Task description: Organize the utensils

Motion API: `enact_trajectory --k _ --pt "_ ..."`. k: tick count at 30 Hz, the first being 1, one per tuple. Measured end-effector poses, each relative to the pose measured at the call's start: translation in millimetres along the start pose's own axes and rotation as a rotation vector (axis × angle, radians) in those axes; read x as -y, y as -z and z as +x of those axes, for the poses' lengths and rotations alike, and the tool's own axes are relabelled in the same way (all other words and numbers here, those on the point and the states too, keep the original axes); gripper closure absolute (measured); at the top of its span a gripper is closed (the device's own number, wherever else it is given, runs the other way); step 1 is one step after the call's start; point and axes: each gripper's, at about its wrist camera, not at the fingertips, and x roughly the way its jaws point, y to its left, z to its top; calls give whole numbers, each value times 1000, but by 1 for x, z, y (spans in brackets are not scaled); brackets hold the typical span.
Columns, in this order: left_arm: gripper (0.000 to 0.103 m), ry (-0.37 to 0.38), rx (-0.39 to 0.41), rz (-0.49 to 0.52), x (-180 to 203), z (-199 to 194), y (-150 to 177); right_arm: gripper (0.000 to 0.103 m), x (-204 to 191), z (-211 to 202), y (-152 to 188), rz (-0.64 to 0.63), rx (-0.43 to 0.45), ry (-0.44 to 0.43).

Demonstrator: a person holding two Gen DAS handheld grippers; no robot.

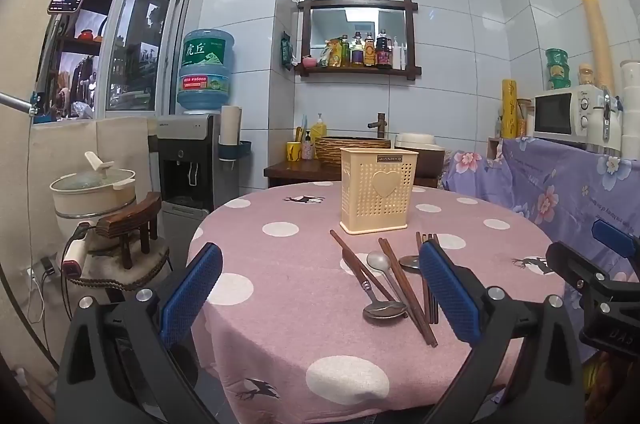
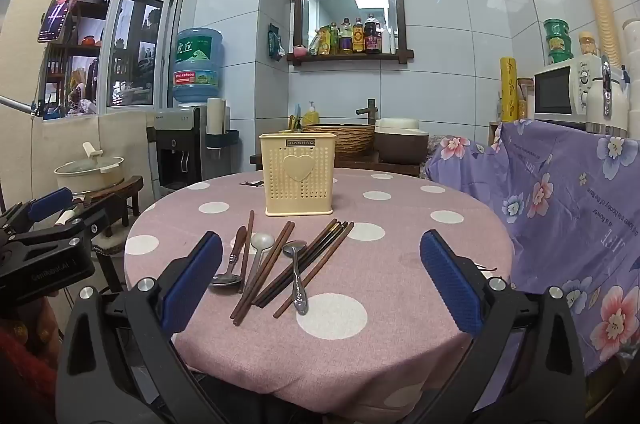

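At the far left of the room a pot (image 2: 90, 166) with a lid stood on a low stand, and next to it a water dispenser (image 2: 186, 140) carried a big blue bottle (image 2: 198, 66). The left gripper (image 1: 320, 288) hung before the near edge of the round table (image 2: 400, 356), which was covered by a pink cloth with white dots; its two blue pads (image 1: 192, 294) stood as wide apart as they go, and nothing was held between them. On the cloth, the utensils lay loose in a small heap, near the front half of the table. From the left there was a spoon with a brown handle (image 2: 230, 264), then one single chopstick (image 2: 246, 248), a pale spoon (image 2: 258, 248), a pair of brown chopsticks (image 2: 262, 274), a bundle of dark chopsticks (image 2: 310, 258), and a metal spoon (image 2: 296, 272) that lay across this bundle (some of these pieces were crossing or touching each other). Behind the heap, more to the middle of the table, a cream plastic holder (image 2: 298, 176) with a heart on its front stood upright, apart from the utensils, and I could not see inside it. The right gripper (image 2: 320, 288) also hung before the table edge, jaws fully spread and empty, with the utensils lying ahead between its fingers but not touched. To the right, a purple flowered cloth (image 2: 560, 192) covered a counter, and a white microwave (image 2: 568, 92) stood on top of it.
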Motion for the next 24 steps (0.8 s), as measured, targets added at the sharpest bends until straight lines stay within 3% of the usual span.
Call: enact_trajectory --k 9,11,24 --pt "5 2 6 -7 -9 -15 3 5 0 1 0 2 -2 -1" --pt "5 -1 -11 5 -3 3 2 5 0 1 1 2 -2 -2" --pt "5 -6 -9 7 -1 2 3 5 -1 0 2 1 -2 0"
